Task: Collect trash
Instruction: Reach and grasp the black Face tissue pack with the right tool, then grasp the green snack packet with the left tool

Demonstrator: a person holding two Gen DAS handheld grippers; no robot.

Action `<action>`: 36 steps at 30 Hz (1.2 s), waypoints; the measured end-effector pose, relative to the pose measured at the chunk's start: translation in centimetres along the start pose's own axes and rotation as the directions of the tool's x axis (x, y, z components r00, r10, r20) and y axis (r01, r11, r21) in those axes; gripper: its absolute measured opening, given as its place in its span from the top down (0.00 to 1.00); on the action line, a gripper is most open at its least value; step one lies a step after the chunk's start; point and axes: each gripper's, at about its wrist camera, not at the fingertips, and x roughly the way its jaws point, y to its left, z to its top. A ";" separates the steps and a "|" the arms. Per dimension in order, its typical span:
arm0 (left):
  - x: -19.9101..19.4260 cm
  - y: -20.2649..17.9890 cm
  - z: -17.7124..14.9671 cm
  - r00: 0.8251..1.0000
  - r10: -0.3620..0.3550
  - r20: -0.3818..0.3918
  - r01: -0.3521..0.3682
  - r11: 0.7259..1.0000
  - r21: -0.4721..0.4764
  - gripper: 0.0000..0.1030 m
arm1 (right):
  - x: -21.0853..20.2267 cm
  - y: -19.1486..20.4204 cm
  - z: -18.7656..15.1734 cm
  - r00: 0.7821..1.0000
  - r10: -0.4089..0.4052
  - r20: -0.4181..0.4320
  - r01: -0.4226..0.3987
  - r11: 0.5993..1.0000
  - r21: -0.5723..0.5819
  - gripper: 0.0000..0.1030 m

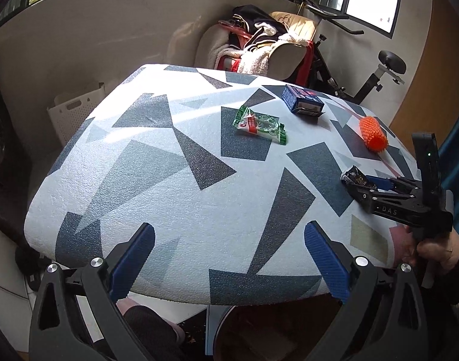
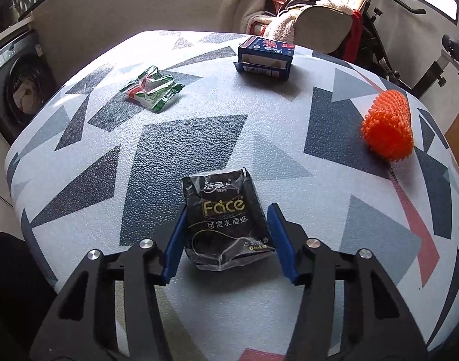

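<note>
On the left, the left gripper [image 1: 229, 258] hangs over the near edge of the table [image 1: 175, 198], and its blue fingers are wide apart with nothing between them. Farther back lies a green wrapper [image 2: 151, 90], then a blue box [image 2: 264, 58], well apart from it. Near the front, a black tissue pack [image 2: 225, 225] lies flat on the table, between the fingers of the right gripper [image 2: 226, 240]. The left finger touches the pack, but the right one shows a small gap. On the right sits an orange net sleeve [image 2: 387, 128]
</note>
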 end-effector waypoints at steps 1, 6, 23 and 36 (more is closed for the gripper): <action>0.2 0.0 0.1 1.000 -0.007 -0.003 0.007 1.000 -0.003 0.06 | -0.2 -0.1 0.0 1.000 0.000 0.006 0.000 1.000 0.005 0.53; 1.4 -0.1 3.0 0.998 -0.068 0.004 0.068 0.997 0.019 0.06 | -1.6 -1.3 0.1 0.997 0.033 0.063 -0.038 0.996 0.084 0.58; 15.6 -0.7 14.6 0.977 -0.118 -0.180 0.112 0.993 -0.043 0.48 | -4.5 -6.0 -2.2 0.992 0.004 0.126 -0.038 0.962 0.270 0.57; 21.2 -1.8 16.1 0.980 -0.014 -0.200 0.013 1.000 -0.007 0.42 | -5.0 -5.1 -2.4 0.987 0.023 0.160 -0.059 0.973 0.223 0.57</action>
